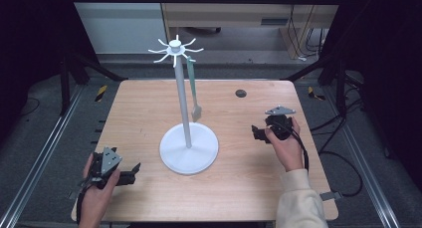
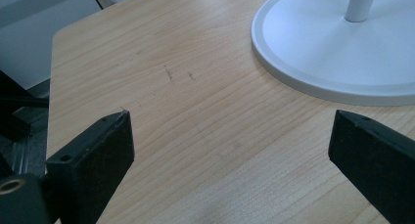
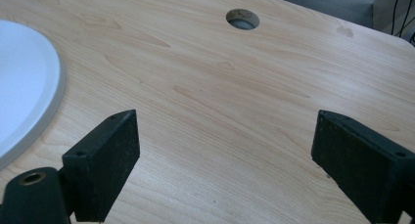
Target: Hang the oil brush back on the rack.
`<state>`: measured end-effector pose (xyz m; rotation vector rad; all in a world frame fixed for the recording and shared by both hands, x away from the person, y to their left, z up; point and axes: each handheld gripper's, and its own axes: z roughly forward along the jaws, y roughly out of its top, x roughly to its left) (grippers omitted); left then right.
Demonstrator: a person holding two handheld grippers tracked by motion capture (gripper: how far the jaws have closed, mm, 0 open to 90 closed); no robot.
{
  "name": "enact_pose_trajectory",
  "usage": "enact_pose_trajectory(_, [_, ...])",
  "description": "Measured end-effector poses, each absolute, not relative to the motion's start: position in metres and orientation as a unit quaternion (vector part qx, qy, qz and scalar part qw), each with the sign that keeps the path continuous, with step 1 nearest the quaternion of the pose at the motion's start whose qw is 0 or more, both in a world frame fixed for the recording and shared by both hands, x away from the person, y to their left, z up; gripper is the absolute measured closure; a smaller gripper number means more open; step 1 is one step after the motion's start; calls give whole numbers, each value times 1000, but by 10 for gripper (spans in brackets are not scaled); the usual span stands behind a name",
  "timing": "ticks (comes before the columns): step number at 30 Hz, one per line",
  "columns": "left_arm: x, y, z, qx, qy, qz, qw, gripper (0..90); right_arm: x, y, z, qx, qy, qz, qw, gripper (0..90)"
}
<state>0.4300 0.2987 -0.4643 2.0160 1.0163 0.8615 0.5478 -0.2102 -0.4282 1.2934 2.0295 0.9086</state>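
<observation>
The left tool (image 1: 133, 171) rested on the worktop (image 1: 239, 188) near its front left corner, jaws wide apart and empty, pointing at the white stand (image 1: 188, 148). A pale green spatula (image 1: 193, 91) hung from one hook at the stand's top. The right tool (image 1: 256, 133), equally wide open and empty, lay right of the stand. Reaching for the spatula probably wanted a high, slow approach. Its hook loop was too small to make out.

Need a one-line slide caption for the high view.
Two open hand-held tools, left tool and right tool, flank a white hook stand holding one hanging utensil.
</observation>
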Motion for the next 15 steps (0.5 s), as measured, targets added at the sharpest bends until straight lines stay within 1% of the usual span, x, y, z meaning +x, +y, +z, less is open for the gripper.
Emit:
enact_pose_trajectory(7, [430, 298, -464, 781, 393, 333, 354, 27, 550, -212, -441, 488, 755, 345, 270, 113])
enact_pose_trajectory(15, [430, 299, -464, 780, 394, 333, 354, 27, 555, -202, -457, 481, 769, 331, 260, 115])
